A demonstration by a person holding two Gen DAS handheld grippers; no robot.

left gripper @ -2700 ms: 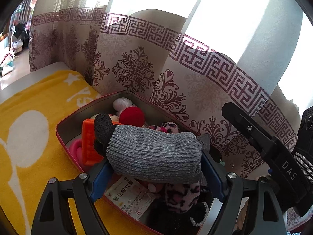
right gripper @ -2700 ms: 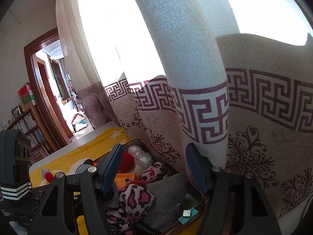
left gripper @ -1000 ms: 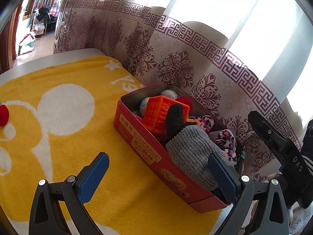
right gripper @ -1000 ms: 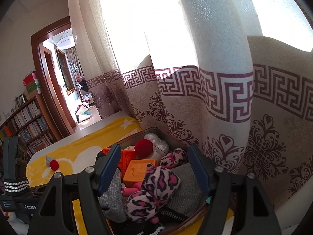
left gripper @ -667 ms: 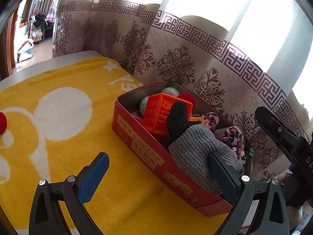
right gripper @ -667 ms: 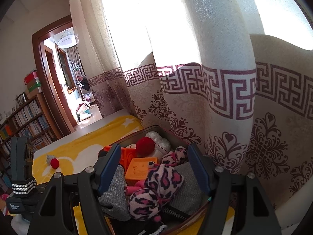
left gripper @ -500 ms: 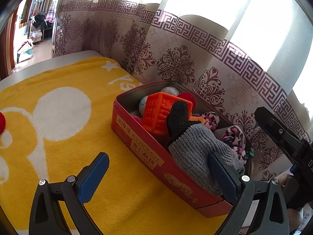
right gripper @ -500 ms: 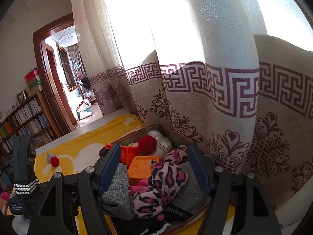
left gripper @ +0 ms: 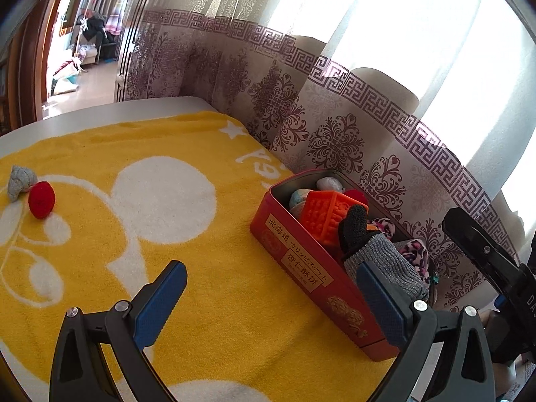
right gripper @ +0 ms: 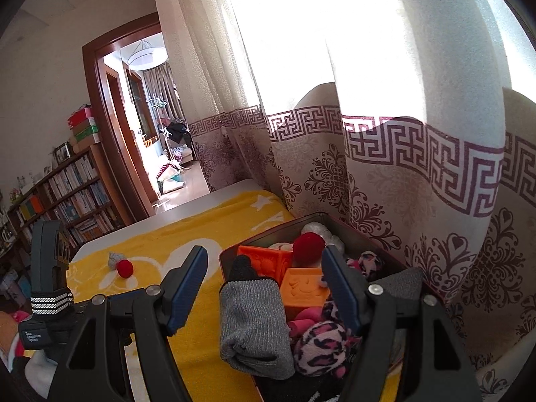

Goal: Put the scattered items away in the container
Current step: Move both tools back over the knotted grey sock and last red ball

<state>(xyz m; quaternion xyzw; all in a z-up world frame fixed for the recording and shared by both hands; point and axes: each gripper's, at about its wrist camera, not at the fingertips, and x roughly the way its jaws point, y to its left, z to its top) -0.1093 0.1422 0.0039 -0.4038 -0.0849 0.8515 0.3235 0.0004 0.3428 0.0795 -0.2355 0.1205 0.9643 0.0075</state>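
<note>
Left gripper: fingers spread wide, empty, over the yellow towel.
Right gripper: fingers spread, empty, above the red tin.
Tin: by the curtain, crammed; grey sock on top beside orange block.
Strays: red ball touching small grey bundle, well apart from tin.

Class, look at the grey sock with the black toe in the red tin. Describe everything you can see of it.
The grey sock is a ribbed knit, rolled into a thick bundle, with a black toe poking up. It lies on top of the heap in the red tin, along the tin's near wall, leaning against the orange blocks and beside a pink leopard-print item. No fingers touch it.
</note>
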